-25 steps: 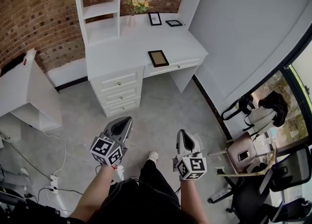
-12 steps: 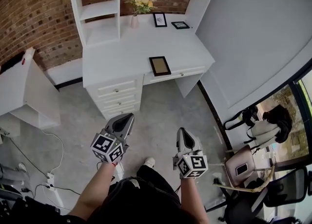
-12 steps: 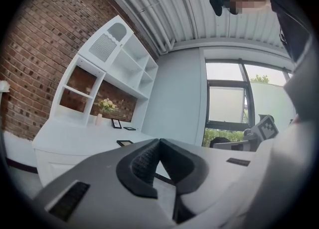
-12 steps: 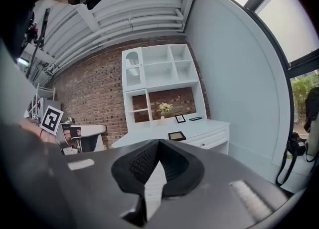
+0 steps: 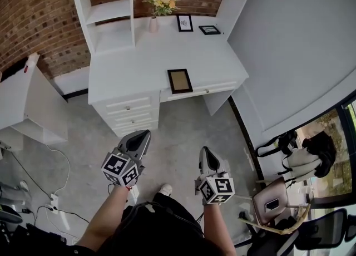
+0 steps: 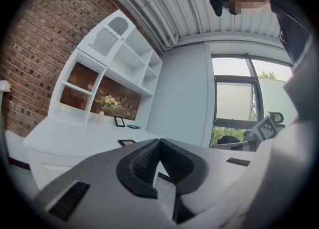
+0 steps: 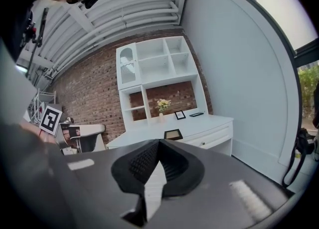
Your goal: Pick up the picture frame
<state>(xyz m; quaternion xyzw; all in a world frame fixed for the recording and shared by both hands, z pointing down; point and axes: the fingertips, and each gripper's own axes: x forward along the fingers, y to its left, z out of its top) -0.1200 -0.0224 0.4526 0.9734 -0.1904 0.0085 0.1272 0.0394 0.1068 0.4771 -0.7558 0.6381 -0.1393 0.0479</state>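
**Task status.** The white desk stands against the brick wall, with open grey floor between it and the person. Both tools are held low in front of the body and well apart from the desk.

- The left gripper has its jaws closed tip to tip, with nothing between them.
- The right gripper is likewise closed and empty.
- The picture frame lies flat on the desk top, near the front edge and above the knee space. It is untouched.
- Two smaller frames stand at the back of the desk – one upright and one lying flat – beside a vase of flowers.

Judgement: the task is in its approach stage and no step of the pickup is done. The remaining steps are to close the distance, open a jaw pair, seat it on the frame's edge and lift.

**Change from the earlier frames.**

- In the head view, the desk sits larger and lower in the picture, so the person has moved toward it.
- Both grippers keep the same closed setting and the same side-by-side carry.
- The picture frame holds its place on the desk top – only its position in the picture has shifted.
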